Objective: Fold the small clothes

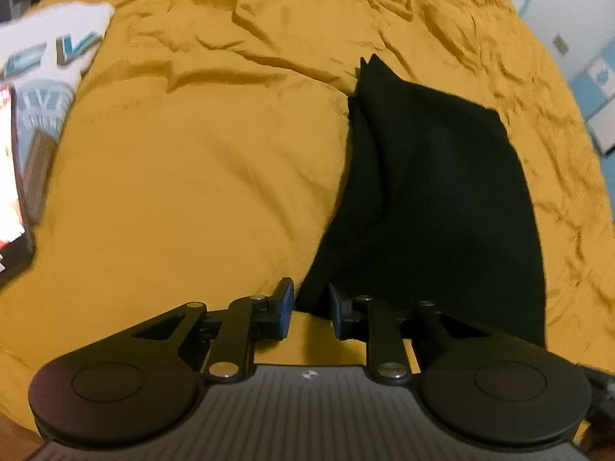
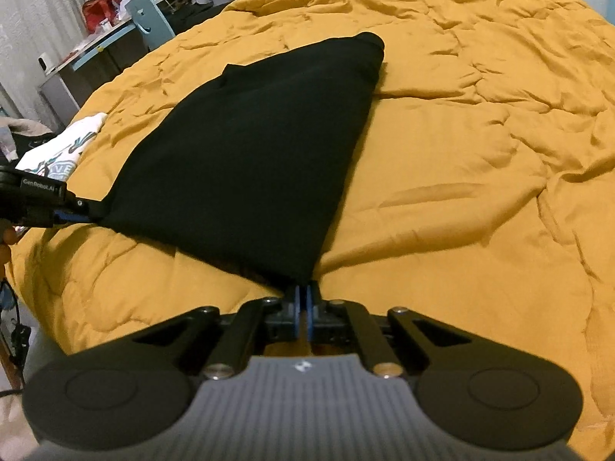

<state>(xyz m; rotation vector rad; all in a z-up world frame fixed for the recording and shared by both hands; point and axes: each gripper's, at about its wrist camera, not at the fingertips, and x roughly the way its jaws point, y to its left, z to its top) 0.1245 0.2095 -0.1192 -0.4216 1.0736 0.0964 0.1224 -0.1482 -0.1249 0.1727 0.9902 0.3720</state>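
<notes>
Rumpled mustard bedspread (image 2: pixel 461 153) beneath black garment (image 2: pixel 250 153); cluttered desk (image 2: pixel 96 50) beyond.

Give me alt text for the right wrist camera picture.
The right tongs, shut, pinch the near corner of a black garment spread on a mustard-yellow quilt. The left tongs meet its other near corner at the picture's left edge.

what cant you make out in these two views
- Left wrist view: white printed garment is blurred and cut by the left edge; lettering unreadable.
- Right wrist view: black garment corner hidden inside the shut right gripper.
- Black garment's type: featureless dark cloth.
</notes>
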